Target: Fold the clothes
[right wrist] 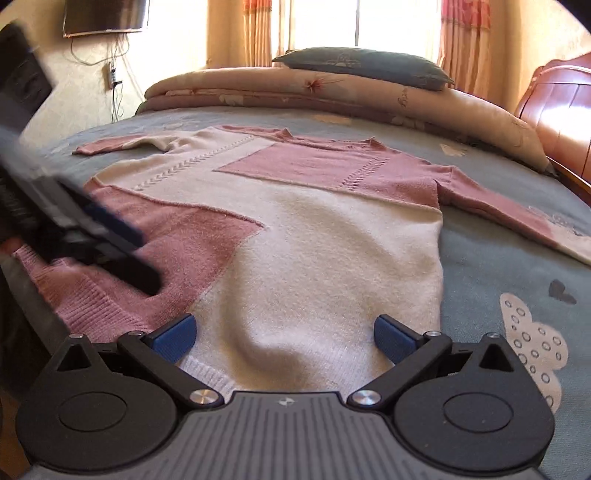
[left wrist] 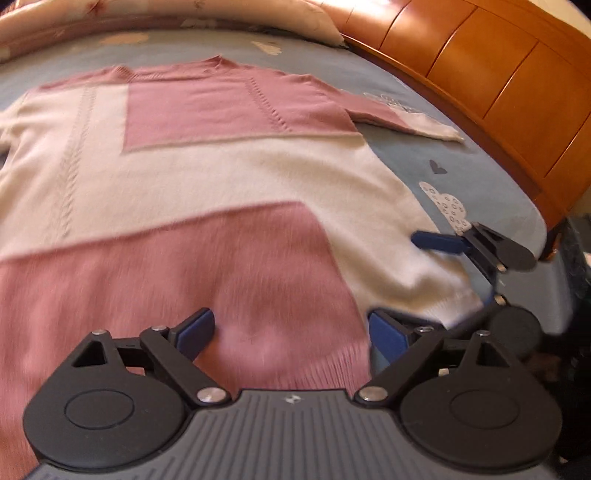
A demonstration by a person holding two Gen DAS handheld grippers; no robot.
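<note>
The left gripper [left wrist: 291,332] stands wide open over the pink hem corner of the sweater [left wrist: 207,184], with nothing between its blue pads [left wrist: 195,328]. The right gripper [right wrist: 284,338] is also wide open, its two fingers on either side of the cream hem part, and it holds nothing. In the left wrist view the right gripper [left wrist: 454,266] shows at about 3 o'clock, at the cream corner of the hem. In the right wrist view the left gripper [right wrist: 107,236] comes in from 9 o'clock as a dark, blurred shape above the pink corner.

The bed [right wrist: 480,266] has a grey-blue cover with pale cloud prints and a small dark heart. The sweater lies flat on it, in pink and cream blocks, the hem near the cameras and the neck toward 12 o'clock. Both sleeves are spread out to the sides, one toward 10 o'clock and one toward 3 o'clock in the right wrist view. Behind the sweater, at 12 o'clock, lies a folded beige quilt [right wrist: 332,96] with a grey pillow [right wrist: 365,66] on top. A wooden headboard [left wrist: 498,88] runs along the bed at 2 o'clock in the left wrist view. Curtains [right wrist: 240,33] hang by a bright window at 12 o'clock.
</note>
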